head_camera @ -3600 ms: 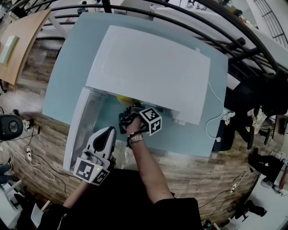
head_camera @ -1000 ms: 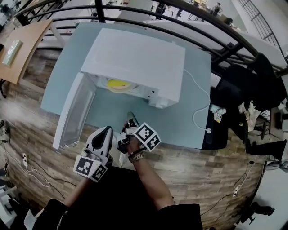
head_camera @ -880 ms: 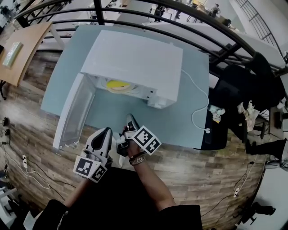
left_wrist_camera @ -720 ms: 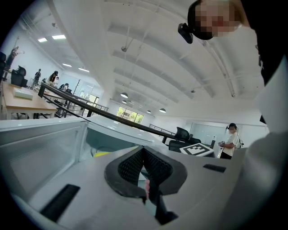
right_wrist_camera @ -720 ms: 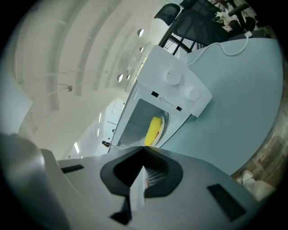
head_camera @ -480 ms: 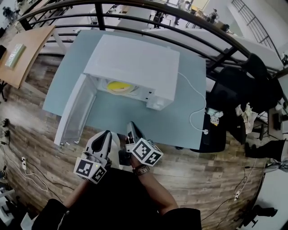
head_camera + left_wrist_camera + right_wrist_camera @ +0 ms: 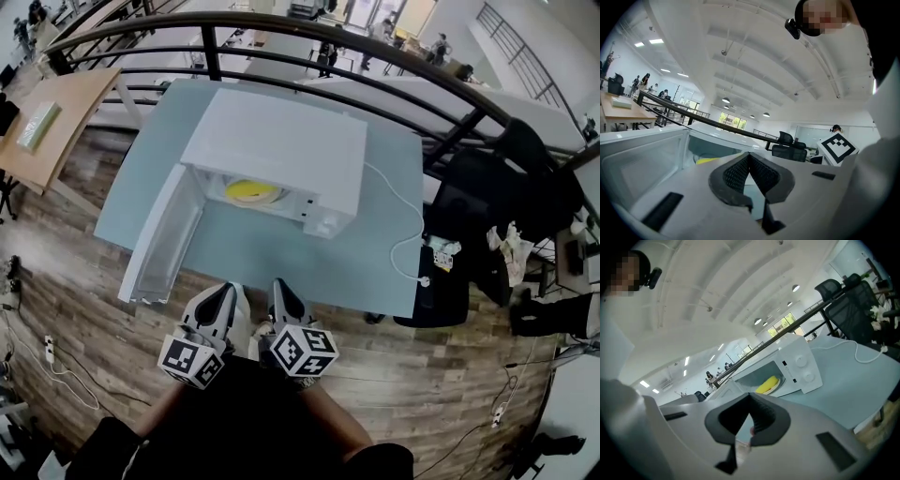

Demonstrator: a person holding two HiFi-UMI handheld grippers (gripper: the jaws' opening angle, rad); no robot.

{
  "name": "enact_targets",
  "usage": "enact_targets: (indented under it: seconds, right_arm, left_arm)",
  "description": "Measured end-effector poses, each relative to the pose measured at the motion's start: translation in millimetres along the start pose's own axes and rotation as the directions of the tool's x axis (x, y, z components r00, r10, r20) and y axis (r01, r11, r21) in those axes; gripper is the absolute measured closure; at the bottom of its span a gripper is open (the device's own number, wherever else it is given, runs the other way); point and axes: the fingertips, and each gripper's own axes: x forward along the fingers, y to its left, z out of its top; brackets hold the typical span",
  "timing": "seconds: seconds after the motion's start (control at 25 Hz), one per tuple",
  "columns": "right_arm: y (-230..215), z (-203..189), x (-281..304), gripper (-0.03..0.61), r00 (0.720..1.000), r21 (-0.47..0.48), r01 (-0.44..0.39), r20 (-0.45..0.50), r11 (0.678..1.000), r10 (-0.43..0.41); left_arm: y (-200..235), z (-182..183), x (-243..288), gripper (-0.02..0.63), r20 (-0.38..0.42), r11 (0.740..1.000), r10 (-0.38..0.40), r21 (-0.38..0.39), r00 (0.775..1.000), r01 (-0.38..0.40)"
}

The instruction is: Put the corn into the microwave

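Observation:
The yellow corn lies on a plate inside the white microwave, whose door stands swung open to the left. In the right gripper view the corn shows in the microwave's opening, well ahead of the jaws. Both grippers hang side by side at the near edge of the blue-grey table, apart from the microwave. My left gripper is shut and empty; its tips meet, with the corn beyond. My right gripper is shut on nothing, its jaws closed.
A white power cable runs over the table's right part to a plug near its edge. A black chair stands at the right. A dark railing curves behind the table; a wooden desk is far left.
My right gripper left the microwave opening, drew back to the table's near edge beside the left one and rolled its marker cube upward. The corn stays inside on the plate.

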Motion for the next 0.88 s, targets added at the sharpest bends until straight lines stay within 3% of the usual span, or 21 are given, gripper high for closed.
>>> enact_targets:
  seconds: [0.44, 0.88]
  right_arm:
    - [20.4, 17.7, -46.1, 0.569, 0.998, -0.2, 0.011, 0.067, 0.98, 0.003]
    - [28.1, 34.9, -78.0, 0.569, 0.99, -0.273, 0.043, 0.143, 0.961, -0.004]
  left_arm:
    - [-12.0, 6.2, -15.7, 0.612, 0.013, 1.0, 0.0, 0.006, 1.0, 0.0]
    - [-21.4, 10.9, -25.0, 0.611, 0.027, 0.999, -0.011, 0.031, 1.0, 0.011]
